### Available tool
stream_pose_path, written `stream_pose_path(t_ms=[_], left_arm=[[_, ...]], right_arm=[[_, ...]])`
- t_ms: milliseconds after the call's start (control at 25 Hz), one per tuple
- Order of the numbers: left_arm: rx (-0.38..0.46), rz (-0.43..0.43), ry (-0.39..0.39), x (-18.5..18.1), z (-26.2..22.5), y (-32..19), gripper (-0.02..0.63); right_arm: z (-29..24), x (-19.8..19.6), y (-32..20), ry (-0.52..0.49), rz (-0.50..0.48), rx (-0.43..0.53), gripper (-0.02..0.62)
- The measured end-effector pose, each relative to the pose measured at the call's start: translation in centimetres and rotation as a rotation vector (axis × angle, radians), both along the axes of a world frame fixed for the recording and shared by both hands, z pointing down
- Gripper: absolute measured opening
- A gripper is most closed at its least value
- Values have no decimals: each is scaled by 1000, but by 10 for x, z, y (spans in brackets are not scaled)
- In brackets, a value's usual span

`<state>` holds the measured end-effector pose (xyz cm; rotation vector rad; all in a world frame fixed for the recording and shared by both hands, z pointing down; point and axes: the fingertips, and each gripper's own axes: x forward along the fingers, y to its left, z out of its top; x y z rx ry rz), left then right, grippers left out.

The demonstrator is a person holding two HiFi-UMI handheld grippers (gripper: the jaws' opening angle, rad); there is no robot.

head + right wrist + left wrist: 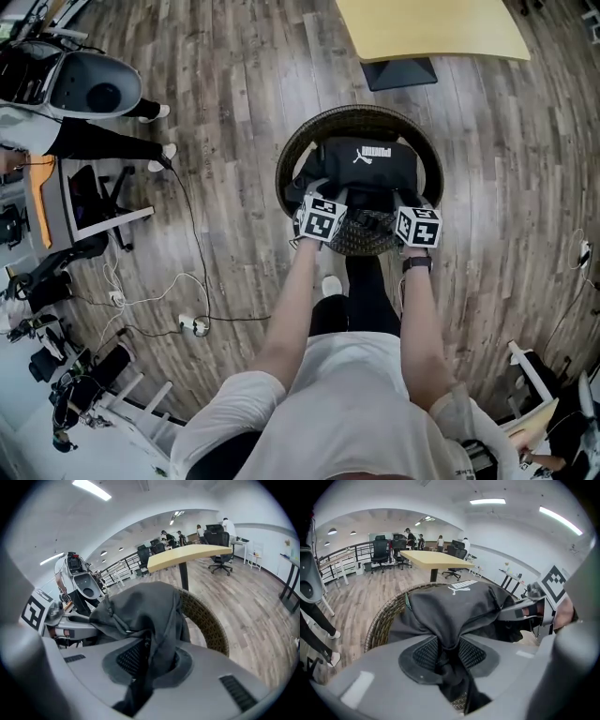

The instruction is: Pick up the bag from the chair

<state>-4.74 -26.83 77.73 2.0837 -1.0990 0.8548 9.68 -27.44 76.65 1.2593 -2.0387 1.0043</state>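
Note:
A black bag with a white logo rests in a round wicker chair. My left gripper is shut on the near left part of the bag, with the cloth bunched between its pads. The right gripper is shut on the near right part of the bag, cloth pinched the same way. In the left gripper view the other gripper shows at the right, holding the far side. The chair's woven rim curves behind the bag.
A pale wooden table on a dark base stands just beyond the chair. Cables trail over the wood floor at the left. Office chairs and equipment crowd the left edge. A person's legs show at the upper left.

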Motion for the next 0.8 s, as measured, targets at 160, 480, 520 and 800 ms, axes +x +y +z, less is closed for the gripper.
stream_pose_path(t_ms=[160, 480, 520, 800], left_arm=[[45, -8, -11, -2, -43, 0, 118], [120, -8, -14, -8, -114, 1, 118], [127, -4, -16, -7, -121, 3, 118], [192, -8, -15, -12, -174, 17, 118]], right_arm=[[-40, -2, -3, -7, -3, 57, 46], [-107, -8, -1, 0, 2, 126, 46], [-114, -7, 0, 0, 2, 134, 46], [-173, -11, 13, 8, -19, 214, 47]])
